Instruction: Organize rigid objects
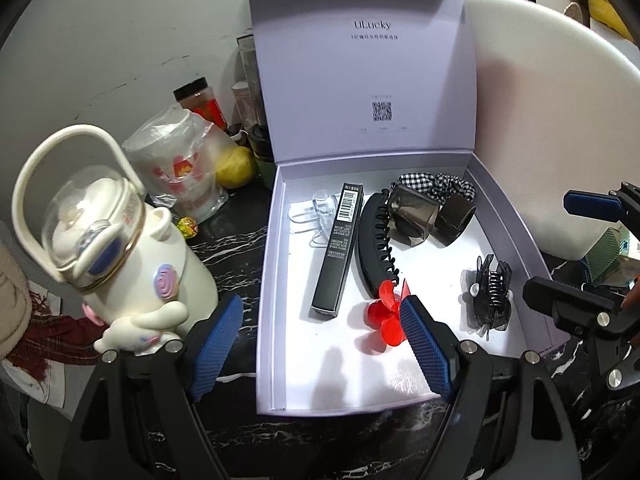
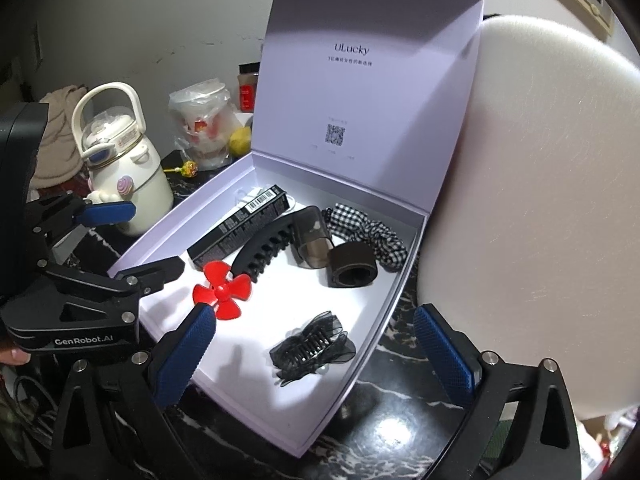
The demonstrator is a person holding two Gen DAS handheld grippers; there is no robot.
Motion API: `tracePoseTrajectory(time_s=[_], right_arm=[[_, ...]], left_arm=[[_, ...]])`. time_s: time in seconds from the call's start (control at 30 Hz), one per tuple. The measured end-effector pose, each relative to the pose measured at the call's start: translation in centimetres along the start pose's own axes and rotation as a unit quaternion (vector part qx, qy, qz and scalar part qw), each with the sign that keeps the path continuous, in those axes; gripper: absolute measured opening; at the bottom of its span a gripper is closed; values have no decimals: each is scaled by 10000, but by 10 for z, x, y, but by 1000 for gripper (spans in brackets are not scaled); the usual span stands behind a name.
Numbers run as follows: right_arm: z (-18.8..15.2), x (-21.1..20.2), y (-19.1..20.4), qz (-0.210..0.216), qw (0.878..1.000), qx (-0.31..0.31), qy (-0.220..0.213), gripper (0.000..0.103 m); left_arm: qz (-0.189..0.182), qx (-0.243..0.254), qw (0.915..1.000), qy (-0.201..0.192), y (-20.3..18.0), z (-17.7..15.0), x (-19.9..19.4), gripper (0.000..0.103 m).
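Box lid (image 1: 360,60): upright at the box's (image 2: 280,420) far edge; a knock could drop it onto the contents.
Bottle (image 1: 136,264): beside the box's left edge; left gripper (image 1: 320,344), jaws wide and empty, could tip it.
Black bow clip (image 2: 312,346): near the box's right edge, under right gripper (image 2: 316,356), jaws wide, empty; may snag.
Red clip (image 2: 222,290): near the front edge, easily nudged.

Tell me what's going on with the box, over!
Left tool open, empty. Right tool open, empty. Red flower clip and black mesh clip lie in the open box. Nothing blocking.
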State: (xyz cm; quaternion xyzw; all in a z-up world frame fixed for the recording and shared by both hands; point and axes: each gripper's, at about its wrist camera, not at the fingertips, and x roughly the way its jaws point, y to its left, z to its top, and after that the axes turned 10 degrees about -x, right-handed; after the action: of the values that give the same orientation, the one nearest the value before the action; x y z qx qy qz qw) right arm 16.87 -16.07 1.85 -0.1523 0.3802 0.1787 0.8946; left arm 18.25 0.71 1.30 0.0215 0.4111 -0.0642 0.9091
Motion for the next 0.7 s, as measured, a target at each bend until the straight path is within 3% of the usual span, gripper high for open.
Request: tracePoseTrajectory(time_s=[0.57,0.7], right_arm=[[-2,-65,12,-296,9980,13,-561,101],[-7,-80,16,-345,9972,28,-665,102]], left_arm=[[134,-198,9984,-510,3,-5,-64,81],[132,-230,9977,-629,3,-9,-79,89]])
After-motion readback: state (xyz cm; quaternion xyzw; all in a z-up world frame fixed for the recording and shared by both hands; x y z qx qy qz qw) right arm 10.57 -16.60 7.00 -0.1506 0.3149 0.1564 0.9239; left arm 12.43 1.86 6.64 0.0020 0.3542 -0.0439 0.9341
